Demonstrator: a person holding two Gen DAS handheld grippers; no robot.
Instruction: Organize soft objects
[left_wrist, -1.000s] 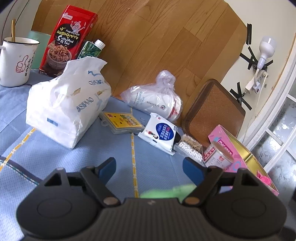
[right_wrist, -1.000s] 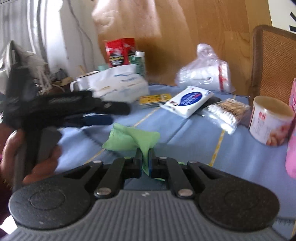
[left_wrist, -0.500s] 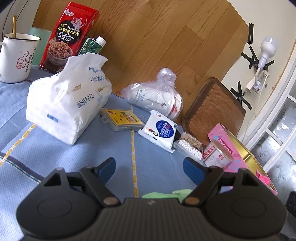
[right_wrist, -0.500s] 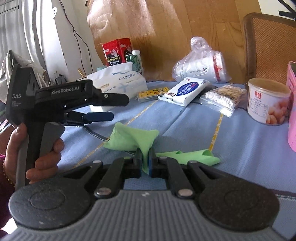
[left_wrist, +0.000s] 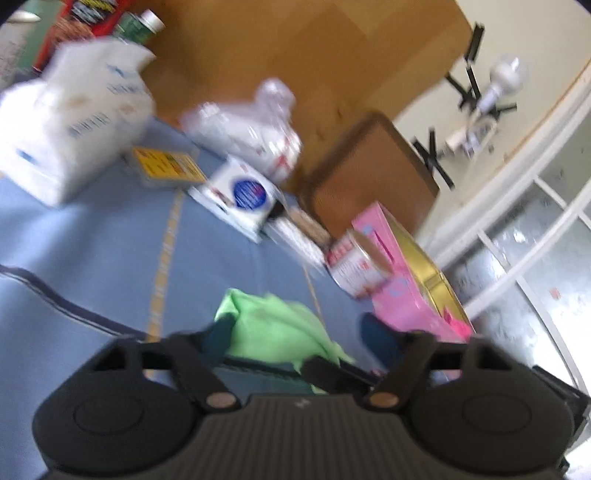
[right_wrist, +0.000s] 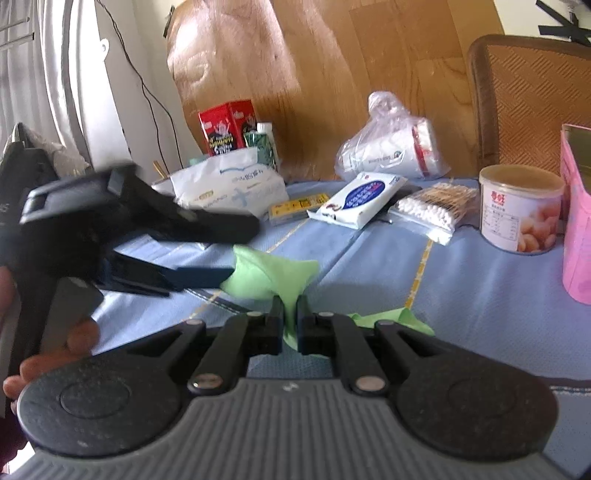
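Blue tablecloth, cluttered. Right gripper pinched shut on green cloth, which is near the can. Left gripper closing, cloth between jaws, contact unclear. Cloth light, limp; grab a corner. Left view blurred; cloth's far edge hidden.

Ahead of your tongs, a blue quilted cloth with yellow stripes covers the desk. A wood-grain panel stands behind it. A woven brown chair back rises to your right. Frosted white-framed windows sit further right, and a pale curtain hangs on your left. Daylight throughout.
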